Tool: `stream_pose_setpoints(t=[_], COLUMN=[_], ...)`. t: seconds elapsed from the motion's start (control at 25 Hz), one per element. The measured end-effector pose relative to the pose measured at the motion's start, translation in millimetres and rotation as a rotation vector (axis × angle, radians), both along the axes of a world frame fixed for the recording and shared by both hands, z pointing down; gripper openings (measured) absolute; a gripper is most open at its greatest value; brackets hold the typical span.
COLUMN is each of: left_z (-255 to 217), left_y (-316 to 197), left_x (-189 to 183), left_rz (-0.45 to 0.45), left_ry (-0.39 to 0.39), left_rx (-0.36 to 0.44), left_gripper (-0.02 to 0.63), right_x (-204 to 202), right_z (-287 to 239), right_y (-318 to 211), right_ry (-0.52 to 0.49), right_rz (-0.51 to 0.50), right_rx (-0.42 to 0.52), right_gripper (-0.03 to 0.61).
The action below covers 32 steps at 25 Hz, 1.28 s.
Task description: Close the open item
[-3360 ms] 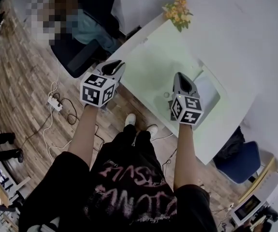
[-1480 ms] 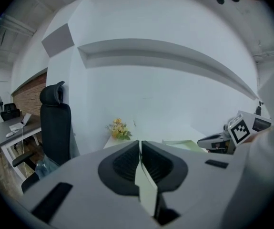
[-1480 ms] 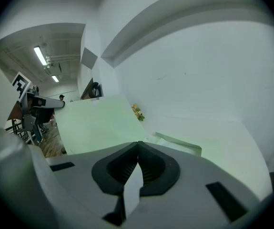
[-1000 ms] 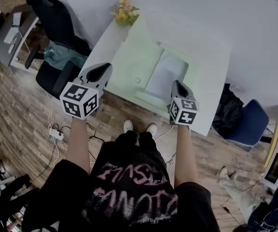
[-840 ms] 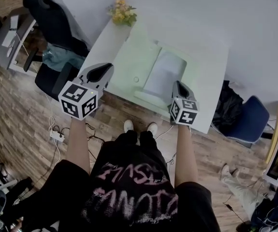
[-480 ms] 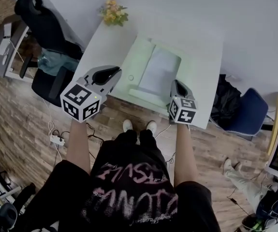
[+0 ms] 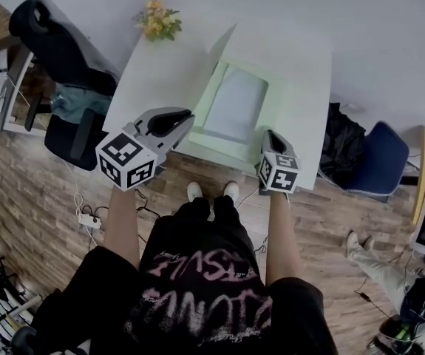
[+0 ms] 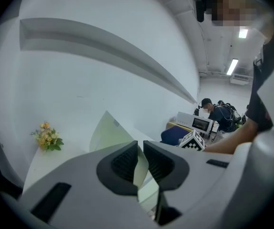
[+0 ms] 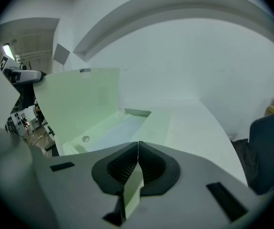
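Since the last frame the lid (image 9: 79,104) of the pale green box (image 7: 236,113) on the table (image 7: 160,72) has swung from flat to upright at the box's left. Our left gripper (image 8: 141,151), near that side, is opening its narrow jaws on nothing, and our right gripper (image 9: 137,149) is pinched together, empty. We judge closing half done: the lid must still fall rightward

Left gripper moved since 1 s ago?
Yes. Left gripper shifted right along the table toward the box; jaws opening, nothing gripped.

Pink graffiti lettering on black shirt (image 7: 197,287), unreadable, no other text
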<state>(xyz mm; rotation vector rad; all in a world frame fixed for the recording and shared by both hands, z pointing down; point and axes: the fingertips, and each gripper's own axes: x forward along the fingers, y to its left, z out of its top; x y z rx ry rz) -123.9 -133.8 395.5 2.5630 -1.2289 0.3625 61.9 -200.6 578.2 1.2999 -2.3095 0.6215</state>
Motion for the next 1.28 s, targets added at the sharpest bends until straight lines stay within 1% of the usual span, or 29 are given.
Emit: stream_pose_setpoints(t=[0.16, 0.6, 0.88, 1.0, 1.28], left_z=[3, 29, 44, 51, 71], left_y=[1, 7, 7, 8, 10], left_x=[17, 76, 103, 113, 138], left_rz=[0.047, 0.188, 0.249, 0.274, 0.348], left_ry=[0.003, -0.017, -0.035, -0.029, -0.044], left_rx=[0.015, -0.004, -0.009, -0.023, -0.061], left_gripper=[0.044, 0.055, 0.058, 0.060, 0.063], right_x=[2, 1, 2, 1, 1], right_z=[13, 15, 16, 16, 15], right_y=[7, 9, 10, 11, 10], right_ry=[0.008, -0.023, -0.032, -0.042, -0.050], right_rz=[-0.004, -0.012, -0.018, -0.015, -0.026], right_rx=[-0.031, -0.029, -0.029, -0.030, -0.027], right_gripper=[0.006, 0.009, 0.014, 0.013, 0.009])
